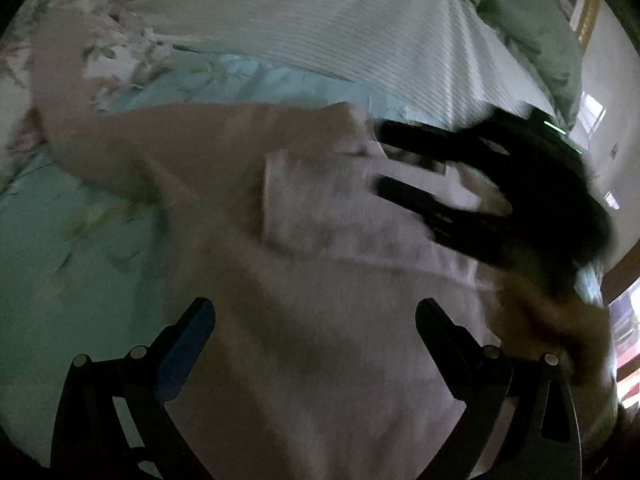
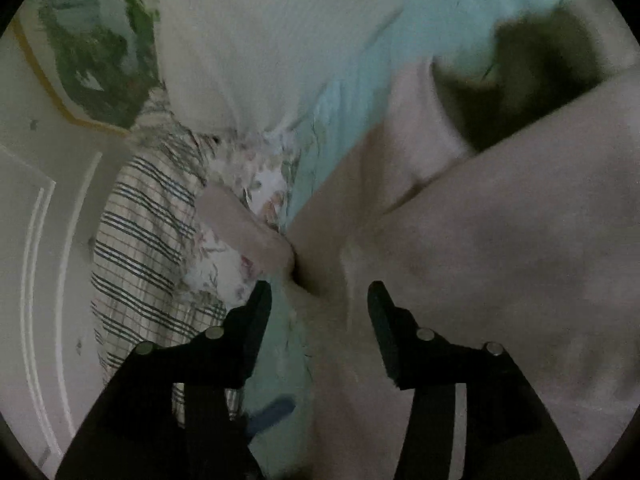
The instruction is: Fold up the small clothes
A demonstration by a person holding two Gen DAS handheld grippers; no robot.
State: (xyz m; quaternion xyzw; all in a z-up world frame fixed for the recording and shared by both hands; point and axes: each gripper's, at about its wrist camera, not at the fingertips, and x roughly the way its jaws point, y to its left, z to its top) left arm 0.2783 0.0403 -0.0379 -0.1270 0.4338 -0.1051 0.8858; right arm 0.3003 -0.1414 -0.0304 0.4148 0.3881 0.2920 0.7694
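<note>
Left hand-held gripper (image 1: 316, 316) wide open above pink shirt (image 1: 320, 272); right hand-held gripper (image 2: 320, 300) open too, holding nothing. Bed (image 1: 80, 240) beneath, blue and flowery.

We see a dim bedroom: bed (image 1: 48, 240) with aqua floral sheet, white ribbed blanket (image 1: 340, 28), plaid cloth (image 2: 148, 216) at its edge, white paneled door (image 2: 36, 240), bright window (image 1: 592, 110).
</note>
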